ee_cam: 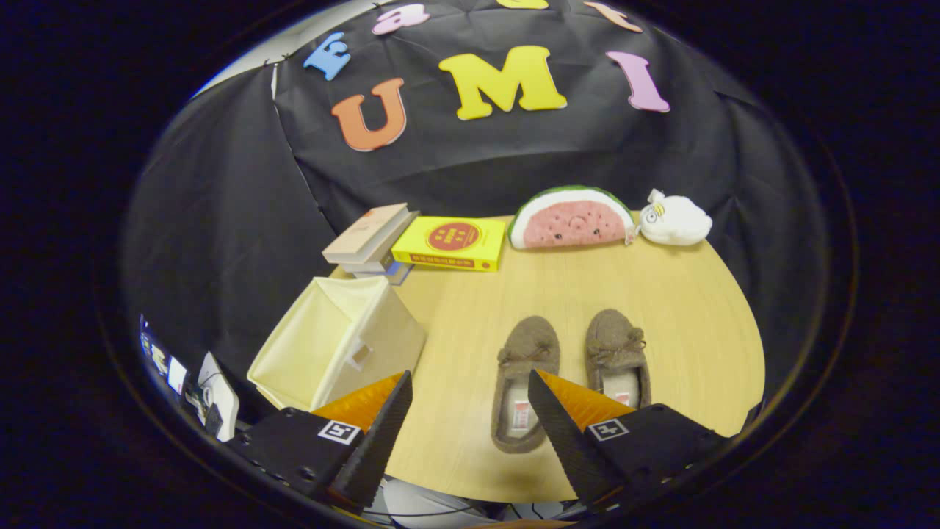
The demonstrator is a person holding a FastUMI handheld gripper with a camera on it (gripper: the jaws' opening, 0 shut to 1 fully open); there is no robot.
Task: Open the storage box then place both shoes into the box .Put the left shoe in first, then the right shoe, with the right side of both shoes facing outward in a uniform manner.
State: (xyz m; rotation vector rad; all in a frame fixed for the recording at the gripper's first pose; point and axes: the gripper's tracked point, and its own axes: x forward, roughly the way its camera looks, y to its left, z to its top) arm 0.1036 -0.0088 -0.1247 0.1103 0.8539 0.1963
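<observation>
Two brown fuzzy slippers lie side by side on the wooden table (683, 308), toes pointing away from me. The left shoe (523, 382) sits just ahead of my fingers, nearer the right one. The right shoe (618, 354) lies beside it, its heel partly hidden behind my right finger. A cream fabric storage box (338, 342) stands on the table ahead of my left finger, open at the top and empty inside. My gripper (470, 382) hovers above the table's near edge, open, with nothing between its fingers.
At the back of the table lie a stack of books (371, 239) and a yellow book (452, 242). A watermelon-slice plush (571, 218) and a white plush toy (675, 219) rest against the booth's wall. Some gear lies below the table's left edge.
</observation>
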